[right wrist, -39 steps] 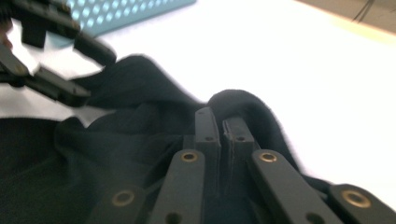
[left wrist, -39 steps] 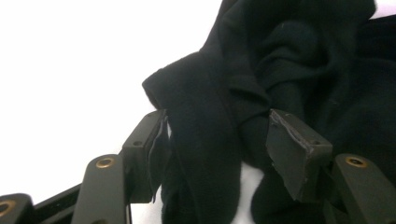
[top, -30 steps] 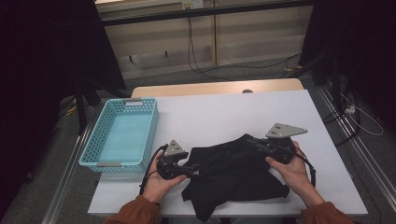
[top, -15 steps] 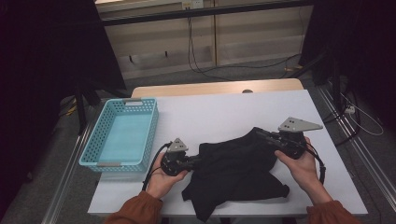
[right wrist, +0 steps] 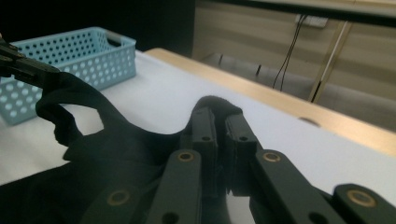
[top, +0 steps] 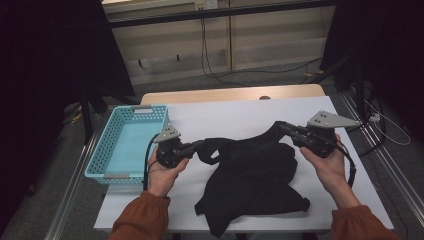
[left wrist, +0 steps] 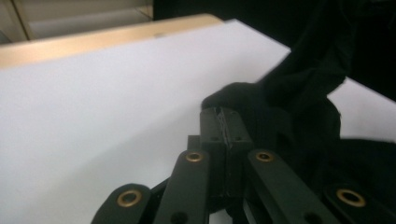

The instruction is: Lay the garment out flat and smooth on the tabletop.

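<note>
Black garment (top: 255, 175) now stretched wider: left gripper (top: 202, 145) and right gripper (top: 281, 127), jaws clamped on it, moved apart.

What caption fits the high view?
Both tongs, left and right, lift a black garment beside a blue basket.

One crumpled black fabric garment (top: 252, 175) lies on one white bench (top: 235, 117). One light blue perforated plastic basket (top: 125, 142) sits there too. Two black handheld grippers, left (top: 202, 146) and right (top: 282, 126), one per hand.
</note>
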